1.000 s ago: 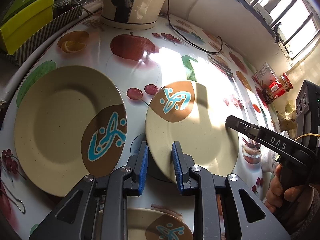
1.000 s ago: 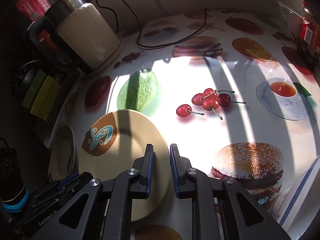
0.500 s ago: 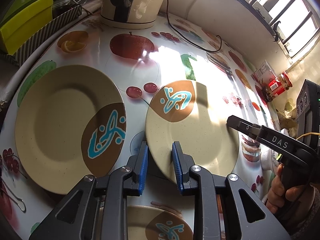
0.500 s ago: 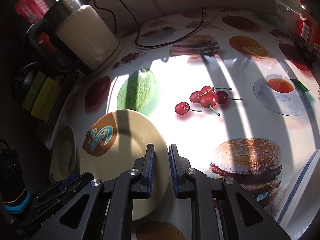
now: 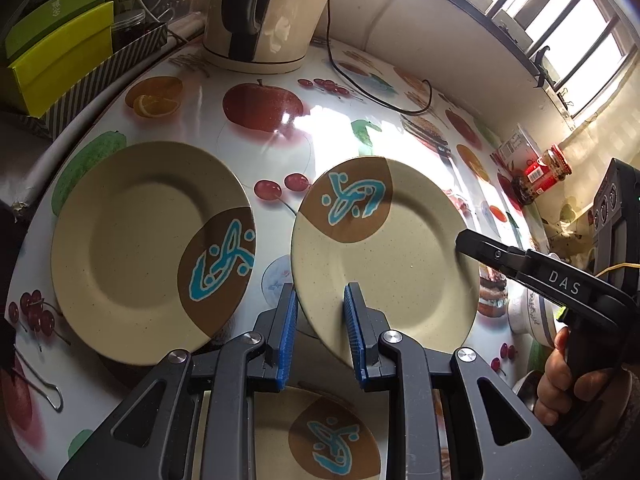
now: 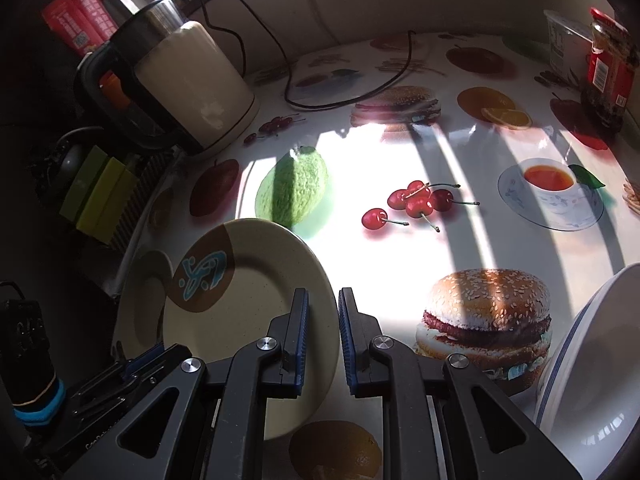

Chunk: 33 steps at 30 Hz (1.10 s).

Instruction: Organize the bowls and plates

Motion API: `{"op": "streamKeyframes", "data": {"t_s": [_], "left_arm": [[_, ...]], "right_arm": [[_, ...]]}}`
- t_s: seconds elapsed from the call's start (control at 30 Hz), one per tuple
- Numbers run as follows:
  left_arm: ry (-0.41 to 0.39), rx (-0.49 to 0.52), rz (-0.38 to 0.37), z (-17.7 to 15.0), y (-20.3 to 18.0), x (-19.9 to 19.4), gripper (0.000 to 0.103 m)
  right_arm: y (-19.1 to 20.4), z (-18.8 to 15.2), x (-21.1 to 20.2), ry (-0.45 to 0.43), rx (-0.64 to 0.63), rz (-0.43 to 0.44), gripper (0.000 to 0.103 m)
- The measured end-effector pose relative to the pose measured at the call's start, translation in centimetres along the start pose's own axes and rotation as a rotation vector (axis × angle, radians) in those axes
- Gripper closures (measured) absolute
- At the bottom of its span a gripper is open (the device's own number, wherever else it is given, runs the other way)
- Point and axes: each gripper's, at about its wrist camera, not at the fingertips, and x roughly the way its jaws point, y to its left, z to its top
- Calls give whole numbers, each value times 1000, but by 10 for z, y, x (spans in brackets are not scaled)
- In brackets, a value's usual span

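A beige plate with a brown patch and blue mark (image 5: 384, 248) is held tilted above the table. My left gripper (image 5: 320, 320) grips its near-left rim between the blue pads. My right gripper (image 6: 323, 328) grips its opposite rim; the plate shows in the right wrist view (image 6: 248, 304). In the left wrist view the right gripper (image 5: 480, 248) comes in from the right. A second matching plate (image 5: 140, 240) lies flat on the left. A third (image 5: 320, 436) lies under my left gripper.
A cream kettle (image 5: 272, 12) with a black cord stands at the back. Green boxes (image 5: 56, 44) sit far left. A red-labelled jar (image 5: 540, 168) is at the right. A white blue-rimmed bowl (image 6: 592, 364) sits at the near right. The tablecloth (image 6: 400, 160) has printed fruit and burgers.
The held plate and both grippers have barely shifted; the right wrist view has moved slightly, and more of the white bowl now shows at its right edge.
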Motion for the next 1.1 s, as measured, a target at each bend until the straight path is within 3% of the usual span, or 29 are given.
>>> {"op": "streamKeyframes", "data": {"t_s": [1.1], "left_arm": [[-59, -3, 20, -69, 24, -72, 78]], "right_arm": [[44, -76, -43, -5, -37, 57, 88]]}}
